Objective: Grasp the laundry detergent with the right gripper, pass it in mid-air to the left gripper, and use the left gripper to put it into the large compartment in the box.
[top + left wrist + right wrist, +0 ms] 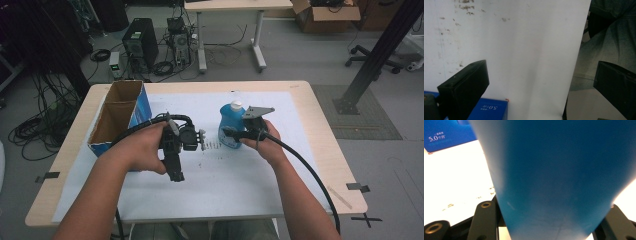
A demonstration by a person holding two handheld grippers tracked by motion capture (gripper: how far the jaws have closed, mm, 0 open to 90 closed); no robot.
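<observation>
Blue bottle with white cap stands upright on the white sheet, right of desk centre. Right hand-held gripper is clamped on it: in the right gripper view the blue body sits between both jaws, touching each. Left hand-held gripper is just left of the bottle, apart from it, jaws spread wide with nothing between, angled toward the near desk edge. Open blue cardboard box stands at the desk's left side, near the left hand.
</observation>
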